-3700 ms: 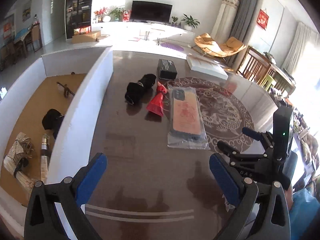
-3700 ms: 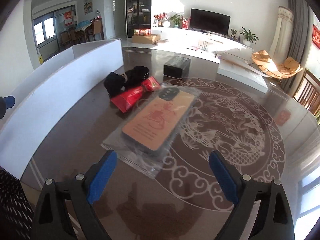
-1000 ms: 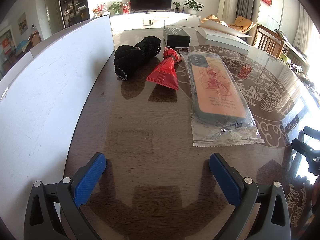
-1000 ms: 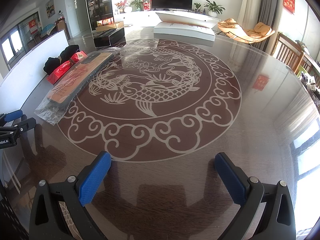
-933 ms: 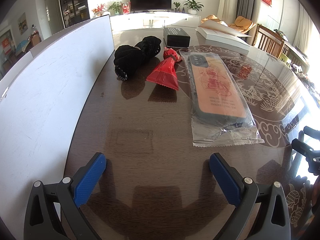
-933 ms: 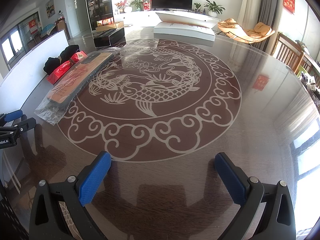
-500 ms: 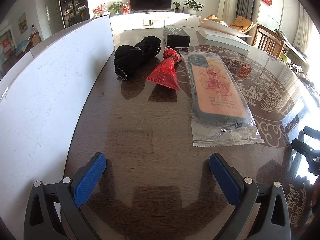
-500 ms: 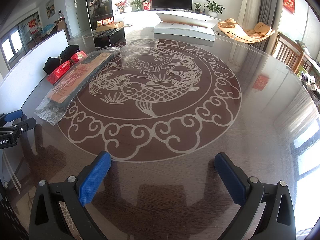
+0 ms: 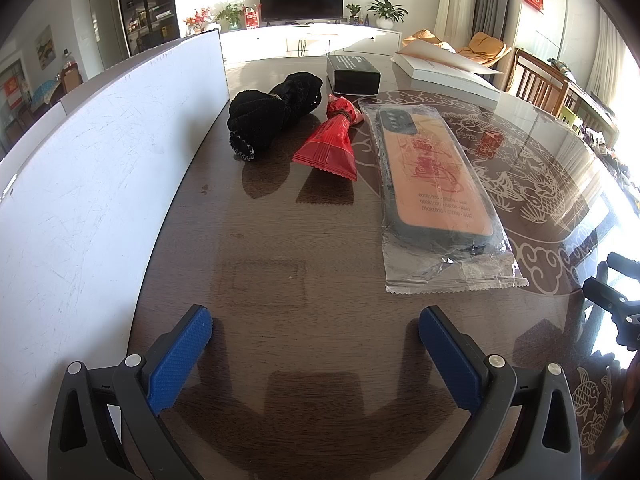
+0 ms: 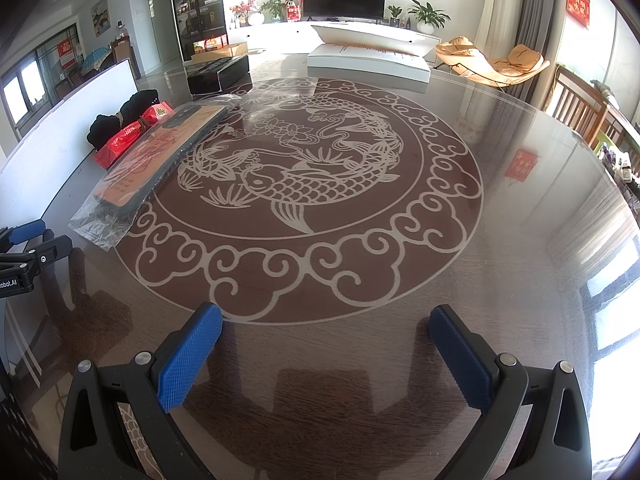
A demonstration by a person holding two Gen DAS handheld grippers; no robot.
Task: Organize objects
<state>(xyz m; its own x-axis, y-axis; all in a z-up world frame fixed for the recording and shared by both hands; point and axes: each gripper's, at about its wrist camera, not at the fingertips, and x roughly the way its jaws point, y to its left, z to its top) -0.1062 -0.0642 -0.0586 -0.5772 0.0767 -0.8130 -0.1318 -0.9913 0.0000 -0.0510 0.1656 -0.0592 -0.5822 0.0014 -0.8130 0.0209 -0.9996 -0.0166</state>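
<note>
- On the dark shiny table (image 9: 280, 240), the left gripper (image 9: 315, 330) sits low with its two blue fingers (image 9: 180, 356) wide apart and nothing between them.
- Ahead of its right finger lies a phone case in a clear bag (image 9: 432, 184), flat on the table.
- Ahead of the gap between the fingers, farther off, lies a red packet (image 9: 332, 144). Its far end is tied.
- Just left of the red packet is a black cloth bundle (image 9: 272, 116). The two look like they touch.
- Behind them sits a small black box (image 9: 352, 74).
- A tall white board (image 9: 80, 184) stands along the left finger's side.
- The right gripper (image 10: 325, 330) is also wide open and empty, low over the fish picture (image 10: 304, 184) on the table.
- Far off to the left of its left finger are the same bagged case (image 10: 160, 160), red packet (image 10: 124, 140) and black bundle (image 10: 120, 118).
- A flat white box (image 10: 368, 62) lies far ahead.
</note>
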